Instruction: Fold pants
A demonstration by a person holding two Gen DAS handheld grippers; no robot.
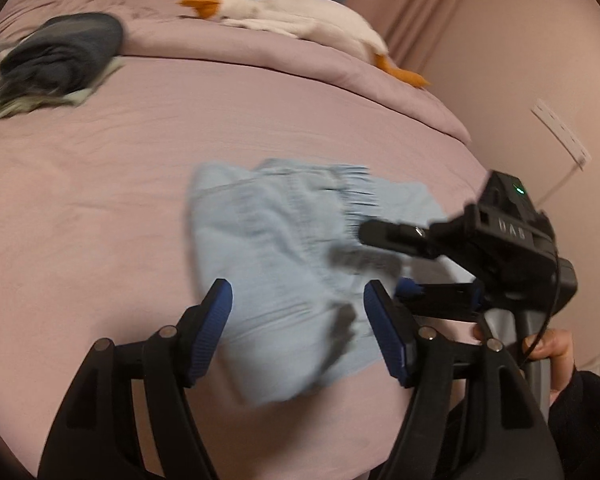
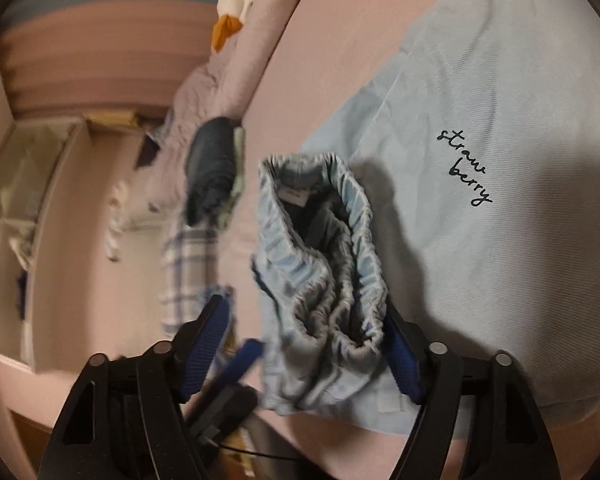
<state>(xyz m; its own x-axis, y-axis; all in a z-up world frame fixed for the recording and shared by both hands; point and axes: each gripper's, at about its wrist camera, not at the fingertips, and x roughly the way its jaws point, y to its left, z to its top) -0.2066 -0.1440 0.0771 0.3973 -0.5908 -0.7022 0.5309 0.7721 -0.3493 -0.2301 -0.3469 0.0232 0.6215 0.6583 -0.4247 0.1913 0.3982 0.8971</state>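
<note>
Light-blue pants (image 1: 280,248) lie bunched on the pink bed sheet (image 1: 100,208). My left gripper (image 1: 300,324) hovers over their near end, open, with nothing pinched between its blue pads. My right gripper (image 1: 380,260) reaches in from the right over the waistband. In the right wrist view the gathered elastic waistband (image 2: 320,248) stands up between the fingers of my right gripper (image 2: 304,340). It rests against the right pad, while the left pad stands clear of it. The leg fabric with "strawberry" lettering (image 2: 480,120) spreads beyond. One left-gripper fingertip (image 2: 242,358) shows low down.
A stack of folded dark clothes (image 1: 64,52) sits at the bed's far left, and a white plush goose (image 1: 292,16) lies along the far edge. The wall (image 1: 520,80) is close on the right. A person's hand (image 1: 548,348) grips the right handle. Shelves (image 2: 20,200) stand beyond the bed.
</note>
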